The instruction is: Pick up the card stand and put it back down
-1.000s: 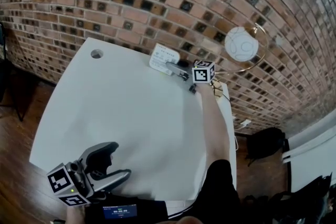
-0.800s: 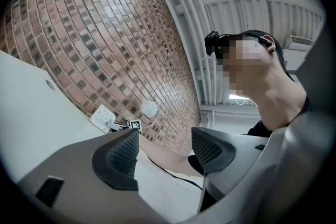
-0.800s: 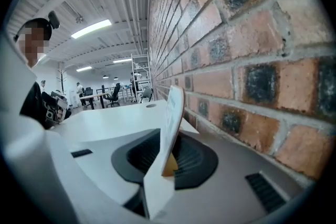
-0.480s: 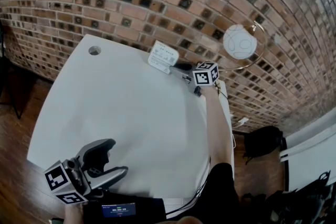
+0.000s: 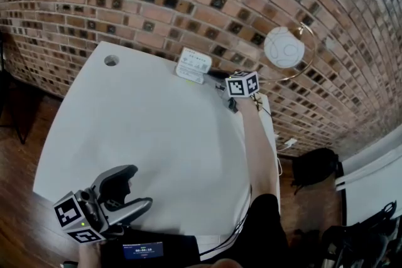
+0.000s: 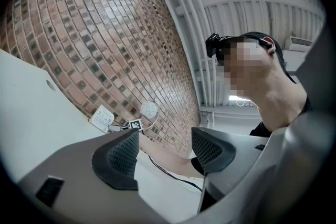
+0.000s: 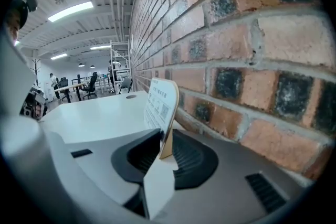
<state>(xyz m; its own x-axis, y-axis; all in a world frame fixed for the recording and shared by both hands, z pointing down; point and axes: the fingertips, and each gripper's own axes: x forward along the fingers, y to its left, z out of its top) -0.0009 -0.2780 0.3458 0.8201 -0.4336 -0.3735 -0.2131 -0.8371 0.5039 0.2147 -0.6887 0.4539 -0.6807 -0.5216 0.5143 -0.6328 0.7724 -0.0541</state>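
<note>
The right gripper (image 7: 167, 157) has its jaws partly closed, the pads pinching the card stand (image 7: 161, 107) by its lower edge. That low grip probably serves to keep the printed face upright. The stand rises just ahead of the jaws, close beside the brick wall (image 7: 252, 60), over the white table's (image 7: 100, 118) far edge. Whether its base touches the table I cannot tell. The left gripper (image 6: 164, 150) hangs well apart with its jaws wide and empty, seemingly kept clear.

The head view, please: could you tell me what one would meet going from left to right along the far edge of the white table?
cable hole → card stand → right gripper, its fingers closed on the stand → round white lamp
</note>
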